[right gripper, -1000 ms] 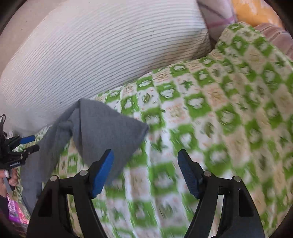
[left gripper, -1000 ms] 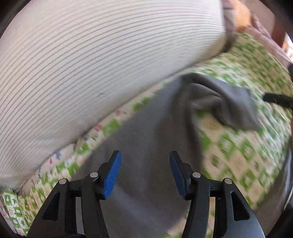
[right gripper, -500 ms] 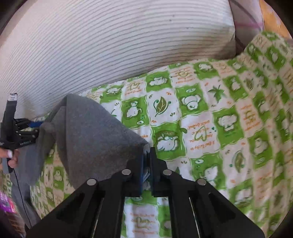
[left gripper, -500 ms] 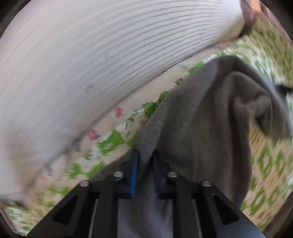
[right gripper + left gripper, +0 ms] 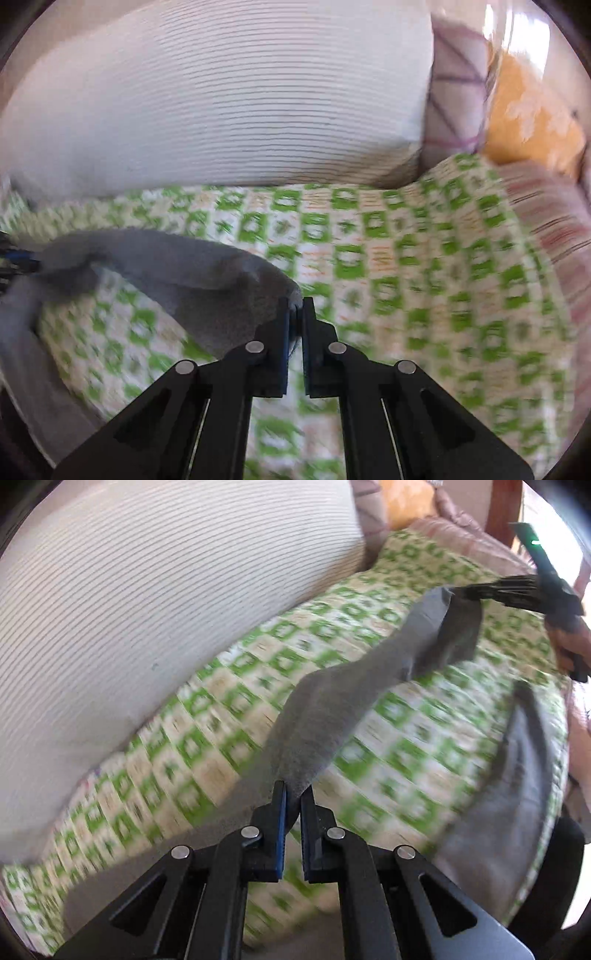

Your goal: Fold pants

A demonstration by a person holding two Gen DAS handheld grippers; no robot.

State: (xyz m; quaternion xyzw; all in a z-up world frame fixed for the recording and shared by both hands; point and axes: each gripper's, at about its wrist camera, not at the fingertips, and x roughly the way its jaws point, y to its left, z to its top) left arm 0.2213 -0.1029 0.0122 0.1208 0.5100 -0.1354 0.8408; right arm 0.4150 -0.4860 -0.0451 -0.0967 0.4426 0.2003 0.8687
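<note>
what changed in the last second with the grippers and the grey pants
Both grippers went from open above the cloth to shut on it: the left gripper and the right gripper each pinch an edge of the grey pants. That edge has been lifted, so it now hangs stretched between them above the green checked bedspread. The striped pillow lies where it was.

Right gripper clamped on a corner of grey pants, cloth stretched left toward the other gripper, over green checked bedspread, striped white pillow behind
</note>
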